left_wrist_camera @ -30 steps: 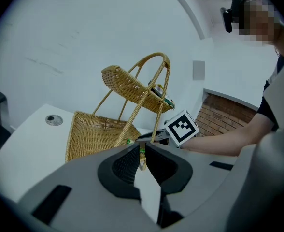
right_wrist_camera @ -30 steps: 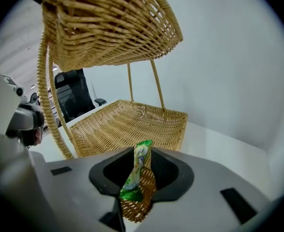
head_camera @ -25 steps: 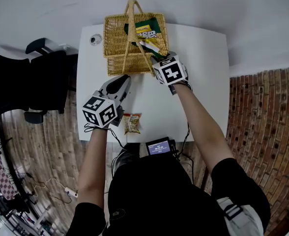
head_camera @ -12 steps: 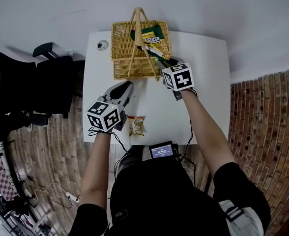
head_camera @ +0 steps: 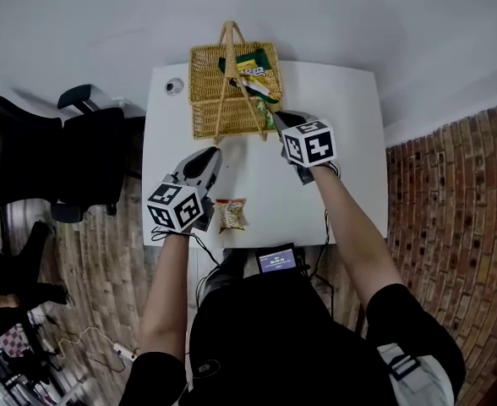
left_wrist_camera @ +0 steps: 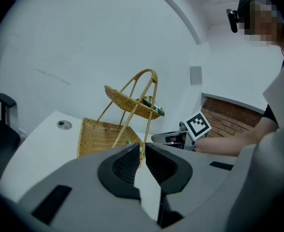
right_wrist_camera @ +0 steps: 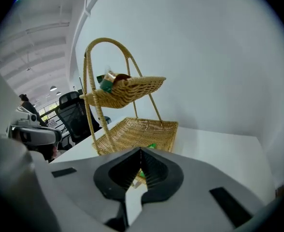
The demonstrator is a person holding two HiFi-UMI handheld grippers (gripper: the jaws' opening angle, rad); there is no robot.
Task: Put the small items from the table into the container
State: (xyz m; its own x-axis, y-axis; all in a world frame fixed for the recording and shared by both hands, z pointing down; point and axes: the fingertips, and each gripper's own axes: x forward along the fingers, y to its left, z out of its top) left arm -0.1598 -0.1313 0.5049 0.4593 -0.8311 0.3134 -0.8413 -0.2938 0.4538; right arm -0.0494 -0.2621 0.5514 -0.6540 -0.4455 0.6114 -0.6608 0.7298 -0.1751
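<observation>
Starting at the left, the left gripper (head_camera: pixel 211 152) is hovering over the near left part of the white table (head_camera: pixel 350 142), pointing toward the far side. In its own view its jaws are standing together with only a slit between them and nothing held. Just to the right of its marker cube, the snack packet (head_camera: pixel 229 214) is lying flat near the table's near edge, its long axis running roughly near to far. It seems to be the one small item left on the table. Farther back, the two-tier wicker basket (head_camera: pixel 206 112) is standing at the far edge, already carrying green and yellow packets on its upper tray. To the right, the right gripper (head_camera: pixel 281 118) is hanging beside the basket's near right corner, its jaws closing to shut on nothing. The coming move is likely turning on this: the packet is lying nearer than the left gripper's tips, on its right, so that hand, much closer than the right one, is probably needing to draw back, open and straddle the packet across its short side.
</observation>
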